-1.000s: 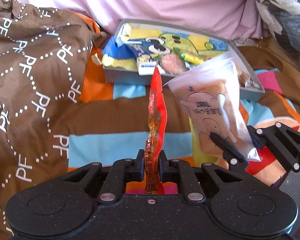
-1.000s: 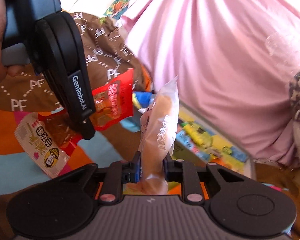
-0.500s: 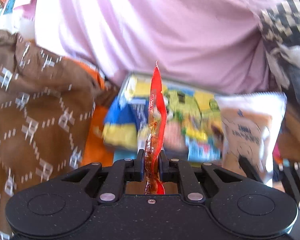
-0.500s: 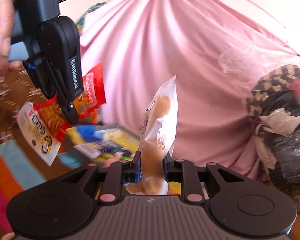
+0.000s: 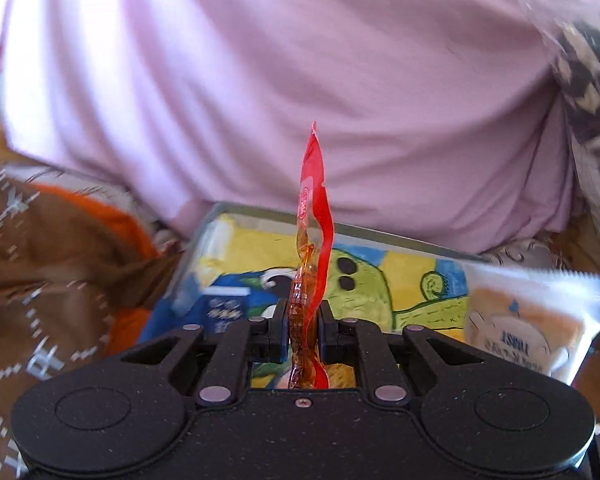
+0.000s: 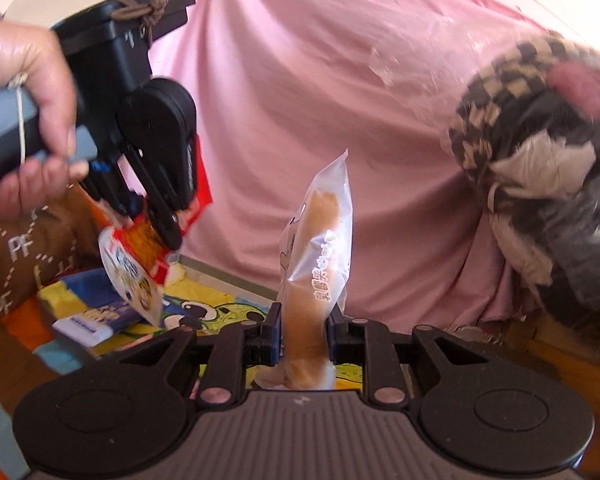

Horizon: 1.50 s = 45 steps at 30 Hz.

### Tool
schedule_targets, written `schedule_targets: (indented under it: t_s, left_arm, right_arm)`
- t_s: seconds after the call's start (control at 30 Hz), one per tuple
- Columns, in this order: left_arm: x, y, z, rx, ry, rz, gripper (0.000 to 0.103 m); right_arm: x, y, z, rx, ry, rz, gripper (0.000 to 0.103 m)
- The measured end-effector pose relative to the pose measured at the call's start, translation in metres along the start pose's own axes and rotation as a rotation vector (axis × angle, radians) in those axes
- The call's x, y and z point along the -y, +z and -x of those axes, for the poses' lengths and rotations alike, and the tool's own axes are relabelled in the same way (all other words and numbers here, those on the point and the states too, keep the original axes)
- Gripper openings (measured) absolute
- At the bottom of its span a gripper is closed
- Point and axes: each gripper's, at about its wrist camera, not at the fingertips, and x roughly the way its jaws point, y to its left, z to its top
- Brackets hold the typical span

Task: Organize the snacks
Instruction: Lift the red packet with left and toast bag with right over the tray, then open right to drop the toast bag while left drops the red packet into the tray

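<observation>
With the left gripper (image 5: 303,330) clamped on the red packet (image 5: 314,240) and the right gripper (image 6: 303,338) on the bread bag (image 6: 320,264), each should lower squarely over the tray (image 5: 380,236) ahead before releasing.

Setting: a home, likely a bedroom. Evidence: striped bedding (image 6: 24,320) in orange, brown and blue; brown cloth printed "PF" (image 5: 40,280); pink sheet (image 5: 300,80) draped behind; heaped clothes (image 6: 540,160) (checked, dark); grey snack box (image 5: 380,236) on the bed.

Both wrist cameras look close along their fingers toward the pink sheet (image 5: 300,80), sharing the box (image 5: 380,240) below.
</observation>
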Motion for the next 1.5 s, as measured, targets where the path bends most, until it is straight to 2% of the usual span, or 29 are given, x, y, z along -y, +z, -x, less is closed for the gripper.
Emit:
schedule_targets:
  t_s: [0.13,0.3,0.43,0.57,0.6,0.67,0.7,0.73,0.9,0.93,1.2,1.5]
  left_arm:
    - [0.023,-0.003,-0.021,-0.006,0.022,-0.09,0.014]
    - [0.036,-0.008,-0.041,-0.019,0.034,-0.153,0.014]
    - [0.034,-0.01,-0.05,-0.021,0.048,-0.142,0.015]
    - [0.028,-0.012,-0.058,-0.038,0.044,-0.111,0.027]
    - [0.026,-0.013,-0.059,-0.043,0.045,-0.099,0.029]
    - [0.023,-0.016,-0.062,-0.054,0.045,-0.08,0.049]
    - [0.022,-0.017,-0.063,-0.056,0.042,-0.073,0.054]
    - [0.021,-0.018,-0.062,-0.05,0.043,-0.07,0.063]
    - [0.022,-0.018,-0.058,-0.03,0.039,-0.066,0.078]
    - [0.022,-0.017,-0.056,-0.026,0.044,-0.063,0.081]
    - [0.015,-0.016,-0.041,-0.005,0.067,-0.015,0.096]
    - [-0.001,-0.015,-0.022,0.0,0.08,0.063,0.098]
  right_arm:
    - [0.012,-0.005,-0.015,-0.018,0.012,-0.071,0.024]
    - [0.022,-0.005,-0.024,-0.039,0.021,-0.081,0.024]
    - [0.027,-0.009,-0.031,-0.057,0.01,-0.102,0.025]
    - [0.03,-0.013,-0.041,-0.105,0.016,-0.113,0.027]
    - [0.03,-0.014,-0.042,-0.115,0.012,-0.111,0.03]
    - [0.029,-0.017,-0.045,-0.133,0.01,-0.105,0.042]
    - [0.029,-0.018,-0.045,-0.14,0.009,-0.105,0.05]
    - [0.029,-0.018,-0.046,-0.142,0.012,-0.108,0.053]
    - [0.03,-0.02,-0.047,-0.15,0.001,-0.119,0.078]
    - [0.032,-0.02,-0.048,-0.152,0.001,-0.126,0.08]
    - [0.031,-0.014,-0.045,-0.16,0.004,-0.12,0.101]
    - [0.034,0.006,-0.032,-0.143,-0.032,-0.091,0.103]
